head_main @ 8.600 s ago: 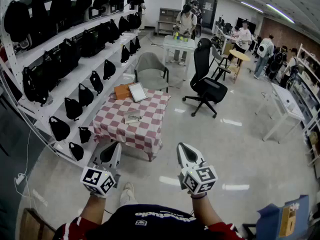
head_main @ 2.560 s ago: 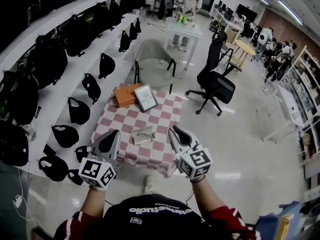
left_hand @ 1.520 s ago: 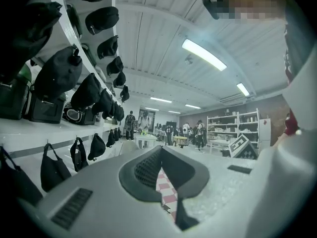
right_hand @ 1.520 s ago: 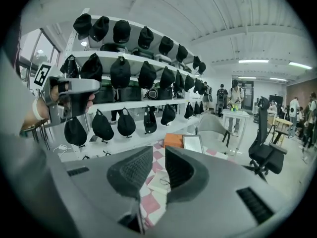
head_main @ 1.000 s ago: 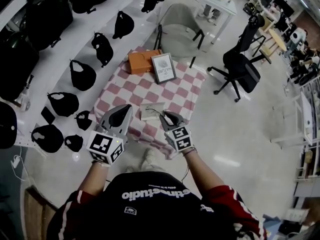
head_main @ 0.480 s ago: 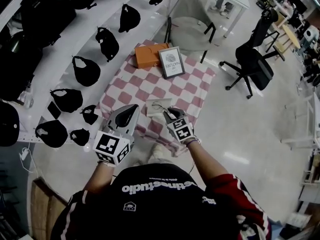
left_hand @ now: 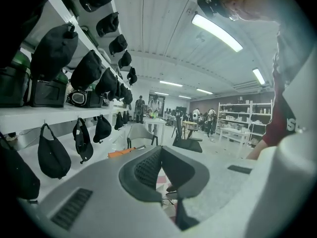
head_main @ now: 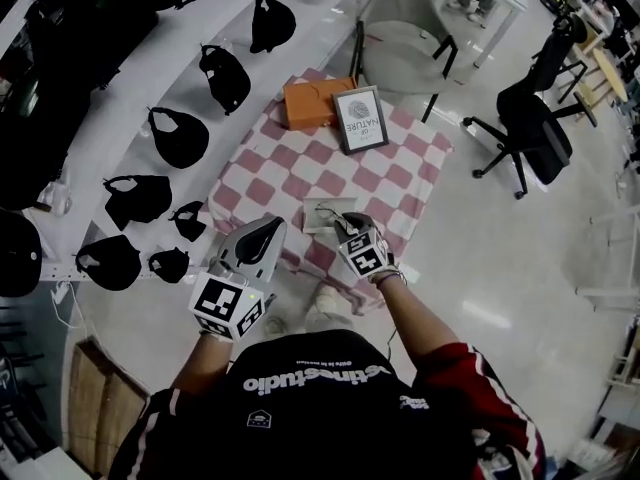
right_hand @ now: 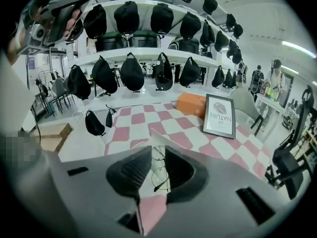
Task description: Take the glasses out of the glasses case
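On the near part of the checked tablecloth [head_main: 280,163] the pale glasses case [head_main: 318,216] lies open, with thin wire-framed glasses [head_main: 331,211] on it. My right gripper [head_main: 348,225] is right at the case's near right edge. In the right gripper view its jaws [right_hand: 158,155] stand narrowly open, and the glasses [right_hand: 159,174] show in the gap, lying on the case [right_hand: 148,139]. My left gripper [head_main: 266,230] hovers off the table's near left corner, away from the case. In the left gripper view its fingertips [left_hand: 161,150] meet on nothing.
An orange box [head_main: 318,101] and a framed print [head_main: 361,119] sit at the table's far end. White shelves with several black bags [head_main: 180,136] run along the left. A grey chair [head_main: 405,33] stands behind the table, a black office chair [head_main: 540,118] to the right.
Over the earlier frames the person walked up to the table. In the last second my right gripper has come down onto the case's edge; the left gripper stays off the table.
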{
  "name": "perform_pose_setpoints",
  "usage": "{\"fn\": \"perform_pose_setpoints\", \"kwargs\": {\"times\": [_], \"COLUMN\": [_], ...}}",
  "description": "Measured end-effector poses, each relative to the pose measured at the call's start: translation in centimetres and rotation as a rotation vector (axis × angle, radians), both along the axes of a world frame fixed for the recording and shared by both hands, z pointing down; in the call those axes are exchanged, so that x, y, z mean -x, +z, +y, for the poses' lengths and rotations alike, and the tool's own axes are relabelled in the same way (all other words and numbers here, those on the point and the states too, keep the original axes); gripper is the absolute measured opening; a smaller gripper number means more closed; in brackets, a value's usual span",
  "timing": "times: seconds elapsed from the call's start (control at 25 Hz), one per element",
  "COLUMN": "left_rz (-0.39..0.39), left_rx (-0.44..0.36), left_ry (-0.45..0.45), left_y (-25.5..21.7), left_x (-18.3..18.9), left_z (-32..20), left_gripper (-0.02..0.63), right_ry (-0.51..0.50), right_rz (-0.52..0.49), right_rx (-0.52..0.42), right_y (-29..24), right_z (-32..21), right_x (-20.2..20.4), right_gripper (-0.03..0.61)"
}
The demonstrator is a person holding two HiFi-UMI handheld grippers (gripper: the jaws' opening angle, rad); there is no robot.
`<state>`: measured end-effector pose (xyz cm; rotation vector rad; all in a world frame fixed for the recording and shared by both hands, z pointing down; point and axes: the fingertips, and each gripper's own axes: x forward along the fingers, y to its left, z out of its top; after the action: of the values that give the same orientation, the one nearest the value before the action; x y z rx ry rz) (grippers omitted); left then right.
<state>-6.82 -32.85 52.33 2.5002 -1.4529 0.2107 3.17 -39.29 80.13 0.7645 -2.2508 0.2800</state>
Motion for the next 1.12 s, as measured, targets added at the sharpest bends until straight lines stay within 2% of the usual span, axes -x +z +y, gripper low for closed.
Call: {"fn": "perform_pose_setpoints", "kwargs": {"times": [0.2, 0.52, 1.12], "left_rz": [0.009, -0.017, -0.032], "left_rx": [0.013, 0.046, 0.088], "left_ry": [-0.040, -0.072, -0.116], "left_y": [0.4, 1.7, 2.7], "left_x": [0.9, 1.3, 2.2], "left_z": [-0.7, -0.5, -0.1], "left_gripper": [0.005, 0.005, 0.005], "right_ry": [-0.034, -0.104, -0.137], "right_rz": [0.055, 0.131, 0.173], "right_rx": [0.002, 0.019, 0.115], "right_y": [2.2, 5.7, 9.1], "right_z": [-1.0, -1.7, -2.4], "right_x": [0.3, 0.4, 1.4], "right_gripper": [0.084, 0.084, 0.066]}}
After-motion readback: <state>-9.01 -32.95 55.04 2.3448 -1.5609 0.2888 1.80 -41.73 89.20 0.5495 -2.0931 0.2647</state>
